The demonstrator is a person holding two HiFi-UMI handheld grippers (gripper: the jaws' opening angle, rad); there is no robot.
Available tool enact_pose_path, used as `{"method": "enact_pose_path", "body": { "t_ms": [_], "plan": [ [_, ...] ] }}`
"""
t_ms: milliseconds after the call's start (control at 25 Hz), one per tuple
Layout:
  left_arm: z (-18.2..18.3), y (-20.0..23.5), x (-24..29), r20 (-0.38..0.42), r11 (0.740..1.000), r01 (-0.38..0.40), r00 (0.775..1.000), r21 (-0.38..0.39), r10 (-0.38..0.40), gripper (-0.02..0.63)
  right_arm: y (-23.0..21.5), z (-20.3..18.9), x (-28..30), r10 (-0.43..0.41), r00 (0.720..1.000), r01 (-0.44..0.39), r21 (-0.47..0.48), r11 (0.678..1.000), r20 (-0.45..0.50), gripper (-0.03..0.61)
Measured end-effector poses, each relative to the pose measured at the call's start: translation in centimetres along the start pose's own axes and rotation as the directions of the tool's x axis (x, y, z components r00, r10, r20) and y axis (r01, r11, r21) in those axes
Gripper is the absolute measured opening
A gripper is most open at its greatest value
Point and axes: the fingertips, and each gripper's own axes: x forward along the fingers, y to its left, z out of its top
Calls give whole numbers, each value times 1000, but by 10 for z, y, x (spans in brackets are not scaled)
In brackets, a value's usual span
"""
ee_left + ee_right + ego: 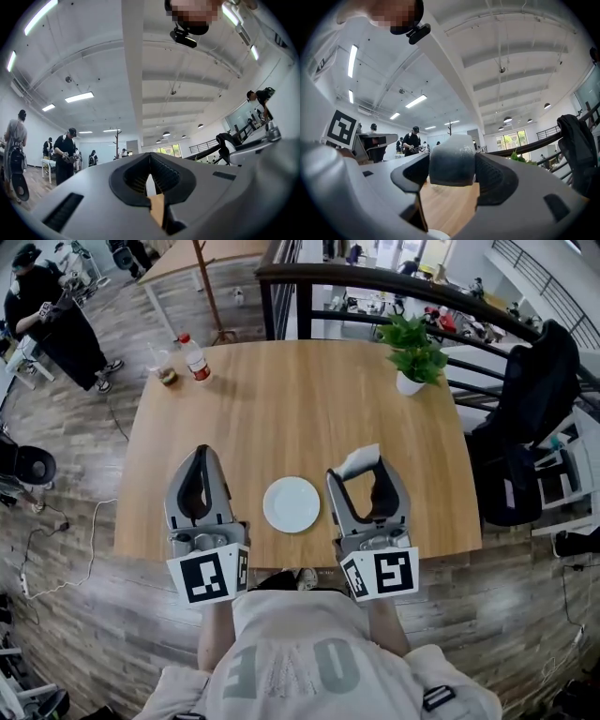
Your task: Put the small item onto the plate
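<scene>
A round white plate point(292, 503) lies on the wooden table point(281, 399) near its front edge, between my two grippers. My right gripper point(361, 465) is just right of the plate, tilted upward, and is shut on the small item point(357, 461), a whitish-grey block. In the right gripper view the small item point(452, 159) fills the space between the jaws of the right gripper point(452, 165); a sliver of the plate point(438, 234) shows at the bottom. My left gripper point(200, 460) is left of the plate, shut and holding nothing. The left gripper point(150, 174) points up over the room.
At the table's far left stand a red-capped bottle point(196, 358) and a glass cup point(166, 367). A potted plant point(412, 351) is at the far right. A chair with black clothing point(525, 427) is right of the table. A person point(52, 315) stands far left.
</scene>
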Motion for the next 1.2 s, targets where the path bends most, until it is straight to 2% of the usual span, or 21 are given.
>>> {"method": "enact_pose_path", "body": {
  "t_ms": [200, 440, 640, 800, 920, 1000, 1080, 1200],
  "plan": [
    [-2, 2, 11, 9, 1000, 9, 1000, -29, -9, 9, 3, 13, 8, 9, 1000, -8, -43, 999, 14, 311],
    [-8, 13, 11, 4, 999, -12, 1000, -37, 12, 9, 10, 7, 21, 35, 999, -35, -57, 998, -12, 311],
    [-20, 24, 14, -18, 999, -28, 999, -20, 27, 9, 15, -9, 41, 59, 995, -64, -63, 996, -80, 311],
    [-35, 25, 11, -58, 1000, -26, 998, -13, 25, 9, 23, -36, 55, 92, 978, -106, -68, 992, -185, 311],
    [-44, 25, 11, -76, 1000, -27, 997, -14, 25, 9, 32, -66, 65, 130, 948, -165, -100, 981, -291, 311],
    [-52, 25, 11, -94, 999, -21, 995, -30, 18, 9, 40, -91, 70, 161, 915, -216, -112, 970, -369, 311],
    [-60, 24, 12, -108, 998, -14, 994, -66, 6, 9, 50, -119, 71, 203, 871, -276, -105, 955, -448, 311],
    [-73, 22, 10, -147, 996, -12, 989, -85, 0, 9, 66, -161, 68, 251, 786, -362, -91, 928, -565, 311]
  ]
}}
